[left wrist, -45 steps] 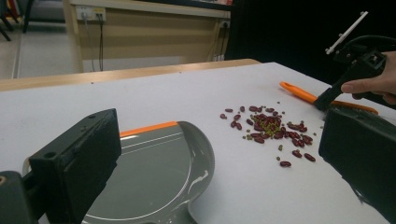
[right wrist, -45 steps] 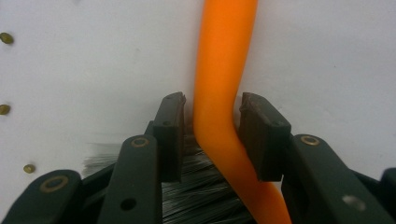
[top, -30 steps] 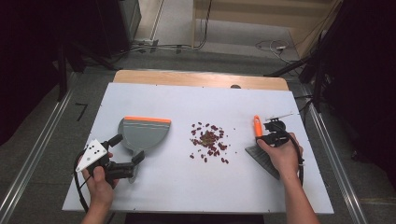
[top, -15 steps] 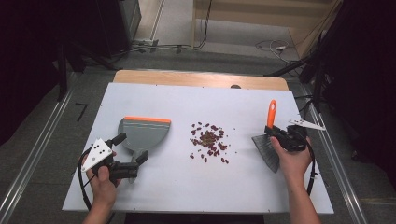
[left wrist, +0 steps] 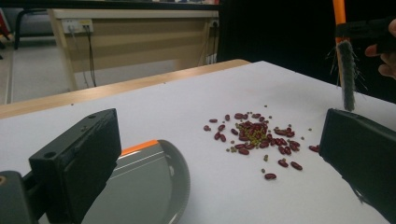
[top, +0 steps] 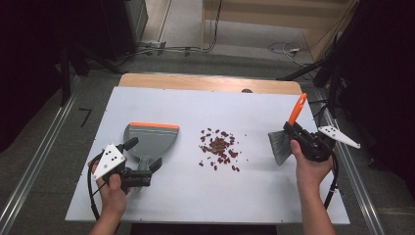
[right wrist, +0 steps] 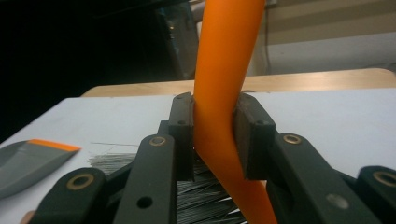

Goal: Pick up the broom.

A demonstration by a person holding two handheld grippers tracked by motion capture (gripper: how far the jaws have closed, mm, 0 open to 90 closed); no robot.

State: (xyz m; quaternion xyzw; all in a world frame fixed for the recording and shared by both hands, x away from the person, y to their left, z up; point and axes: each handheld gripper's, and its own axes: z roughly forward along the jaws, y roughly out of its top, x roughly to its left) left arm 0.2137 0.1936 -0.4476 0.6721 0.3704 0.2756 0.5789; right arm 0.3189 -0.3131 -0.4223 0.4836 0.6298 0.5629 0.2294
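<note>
Since half a second ago, the brush (top: 288, 132) has been tilted further upright, its orange handle clamped by the right gripper (top: 297, 130) beside the beans (top: 219, 147). The left gripper (top: 144, 161) is held open at the dustpan (top: 149, 139) handle.

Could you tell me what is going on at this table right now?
A person holds a gripper in each hand. The right gripper is shut on the brush by its orange handle, bristles near the table. The left gripper, open, sits at the dustpan. A pile of beans lies unswept between them.
</note>
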